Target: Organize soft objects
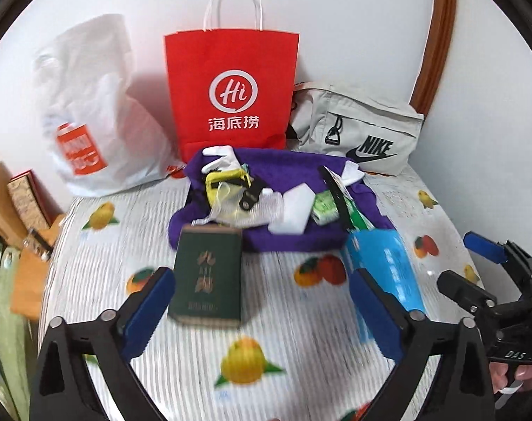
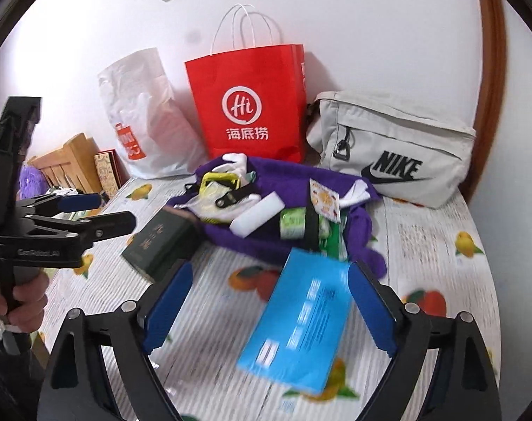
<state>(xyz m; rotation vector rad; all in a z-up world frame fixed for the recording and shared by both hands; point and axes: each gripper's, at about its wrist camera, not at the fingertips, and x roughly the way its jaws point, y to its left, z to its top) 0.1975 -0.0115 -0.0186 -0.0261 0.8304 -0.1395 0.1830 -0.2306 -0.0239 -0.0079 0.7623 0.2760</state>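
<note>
Both jaws wide apart, nothing gripped. Left hand-held gripper [image 1: 262,301]: dark green box [image 1: 207,279] sits between its blue pads [image 1: 150,310], lying on the fruit-print bed sheet [image 1: 252,343], no pad contact visible. Right hand-held gripper [image 2: 267,307]: blue packet [image 2: 297,319] lies between its pads, tilted, flat on the sheet, pads clear of it as far as the blur shows.

Purple cloth [image 1: 287,165] sits mid-bed behind both items, spread like a tray. On it: white glove [image 1: 221,157], yellow pouch [image 1: 225,184], white foam block [image 1: 296,207], green packets [image 1: 324,207], black strap [image 1: 336,193]. Some small items too blurred to identify.

Against the wall, behind the cloth: white plastic bag [image 1: 90,105] on the left, red paper bag [image 1: 231,94] upright in the middle, grey Nike pouch [image 1: 360,129] on the right. A hand [image 2: 27,301] holds the left unit's handle.
</note>
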